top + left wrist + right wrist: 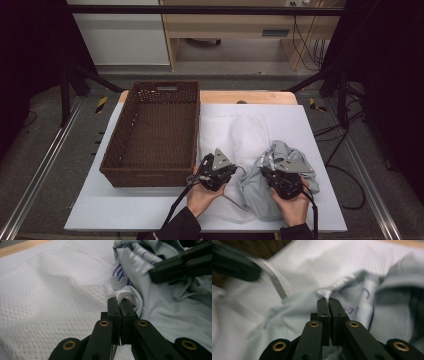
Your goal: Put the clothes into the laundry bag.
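Pale grey-blue crumpled garment with purple lettering (272, 182), heaped on the near right part of the white-covered bench (320, 130), just right of a white mesh laundry bag (240, 132) spread flat beside a dark brown woven wicker basket (155, 135). Left gripper (119, 300) with jaws together, clamped on a small white fold of fabric at the garment's left edge, right where cloth meets mesh. Right gripper (328, 299) likewise pressed shut, pinching a pale ridge of the same garment further right, near the printed letters. Seen from above, left gripper (216, 170) and right gripper (285, 175) side by side, close together, each held from below by a hand, garment bunched between and under them. Key relation for the coming move, as a judgement: cloth already at both jaw tips, mass of it hanging below and toward the right hand, so long axis running left to right between the two grips; mesh bag directly beyond and left, nearer the left hand; basket further left again. Likely spreading or lifting next, toward bag or basket; risk of the thin left pinch slipping.
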The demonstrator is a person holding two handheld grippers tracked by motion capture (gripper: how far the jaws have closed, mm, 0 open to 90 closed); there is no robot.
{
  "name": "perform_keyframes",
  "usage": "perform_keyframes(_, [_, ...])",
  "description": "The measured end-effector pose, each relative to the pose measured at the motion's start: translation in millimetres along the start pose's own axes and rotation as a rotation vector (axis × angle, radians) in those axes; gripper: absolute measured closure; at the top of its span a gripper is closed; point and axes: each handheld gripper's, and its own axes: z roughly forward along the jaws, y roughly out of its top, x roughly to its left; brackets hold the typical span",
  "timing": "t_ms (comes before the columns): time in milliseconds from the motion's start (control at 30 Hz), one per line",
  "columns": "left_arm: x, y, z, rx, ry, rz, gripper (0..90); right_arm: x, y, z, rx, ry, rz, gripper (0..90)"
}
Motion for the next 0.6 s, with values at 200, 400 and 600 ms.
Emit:
perform_keyframes(200, [-1.3,10.0,-2.1,-0.028,-0.001,-0.013,88.6,25.9,21.6,-34.9,-0.157,0.150,-0.069,88.7])
perform_keyframes(400, [-7.2,25.0,-7.7,-0.067,-0.002,-0.006,88.7,52.8,8.2,-7.5,-0.088,0.243,-0.098,88.6])
perform_keyframes(600, [-9.1,26.6,-8.3,-0.064,-0.002,0.006,88.7,48.6,-11.6,38.6,0.043,0.164,-0.066,87.8])
